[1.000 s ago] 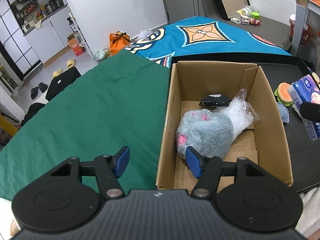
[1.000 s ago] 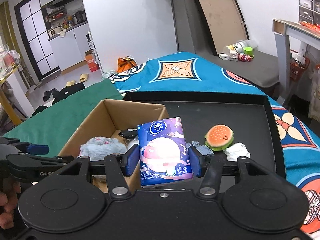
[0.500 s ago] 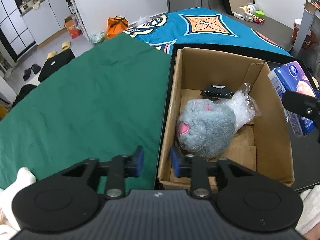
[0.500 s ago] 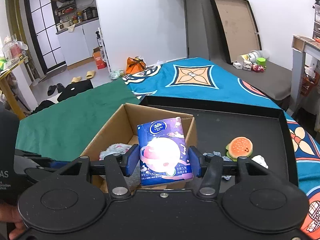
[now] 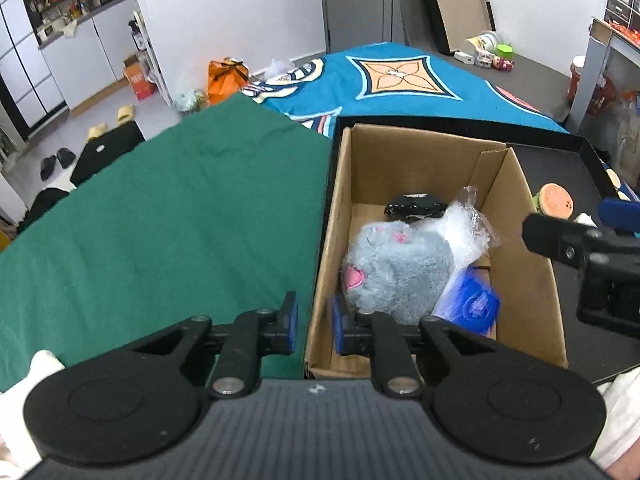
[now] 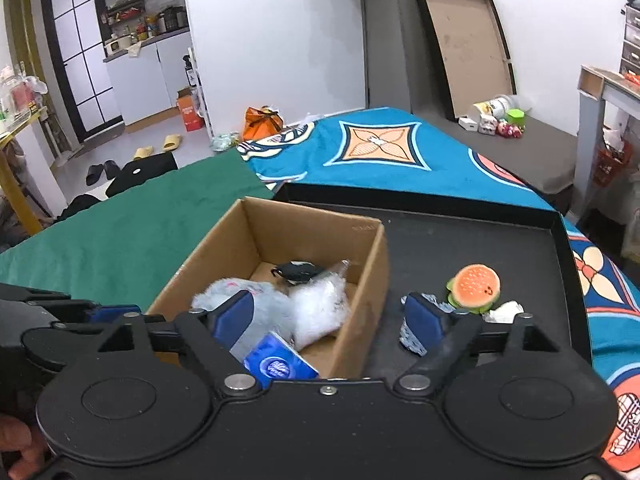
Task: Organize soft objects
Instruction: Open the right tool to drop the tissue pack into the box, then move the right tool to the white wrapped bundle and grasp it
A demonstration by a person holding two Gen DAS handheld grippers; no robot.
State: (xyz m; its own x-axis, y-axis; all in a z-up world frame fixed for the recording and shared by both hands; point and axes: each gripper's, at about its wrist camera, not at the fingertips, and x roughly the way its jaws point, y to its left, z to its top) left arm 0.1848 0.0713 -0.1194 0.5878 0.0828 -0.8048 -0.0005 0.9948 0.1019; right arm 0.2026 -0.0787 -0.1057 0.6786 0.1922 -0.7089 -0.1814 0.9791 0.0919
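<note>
The right gripper (image 6: 328, 320) has just been opening; its fingers are spread and empty above the cardboard box (image 6: 372, 276). The blue tissue pack (image 6: 280, 366) lies inside, blurred, beside the grey plush (image 5: 396, 268) and plastic bag (image 6: 320, 310). The left gripper (image 5: 314, 322) has just been closing; its fingers straddle the box's near wall; whether they touch it cannot be told. The burger toy (image 6: 474, 290) rests on the black tray (image 6: 460, 240).

White walls (image 6: 280, 40), grey floor (image 6: 160, 136), kitchen cabinets (image 6: 140, 80)
</note>
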